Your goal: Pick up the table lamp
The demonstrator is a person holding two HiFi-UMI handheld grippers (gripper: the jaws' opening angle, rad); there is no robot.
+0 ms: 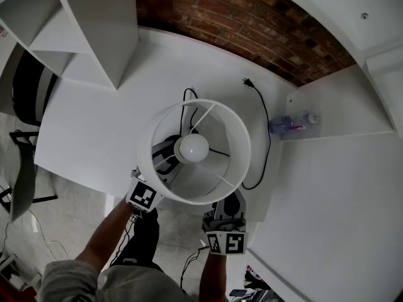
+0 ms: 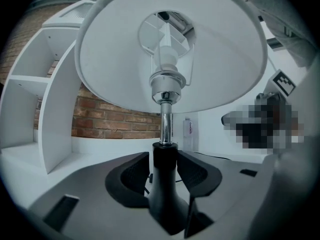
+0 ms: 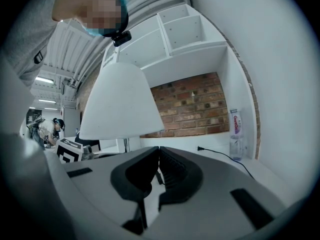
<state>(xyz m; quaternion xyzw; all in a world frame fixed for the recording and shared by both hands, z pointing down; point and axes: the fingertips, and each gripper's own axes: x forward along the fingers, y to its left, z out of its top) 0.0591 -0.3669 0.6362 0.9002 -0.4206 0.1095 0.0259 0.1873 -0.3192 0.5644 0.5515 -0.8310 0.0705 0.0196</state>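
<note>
Table lamp [image 1: 192,148]: upright at the centre of the white table [image 1: 88,131], 1 white drum shade [image 2: 225,59] over 1 lit-white bulb, chrome stem [image 2: 166,126] and black neck [image 2: 164,184]; its foot is hidden. Left gripper [image 2: 164,166]: enters from 7 o'clock of the lamp in the head view, under the shade, 2 jaws closed on the black neck with a pad against each side. Right gripper [image 3: 159,154]: at 5 o'clock of the lamp, just outside the shade, jaws together at the tips, nothing between them. Black power cord [image 1: 264,131]: loose on the table, plug at 1 o'clock. Water bottle [image 1: 293,123]: 1, at 3 o'clock, apart from the lamp. Brick wall [image 1: 252,24]: at 12 o'clock.
</note>
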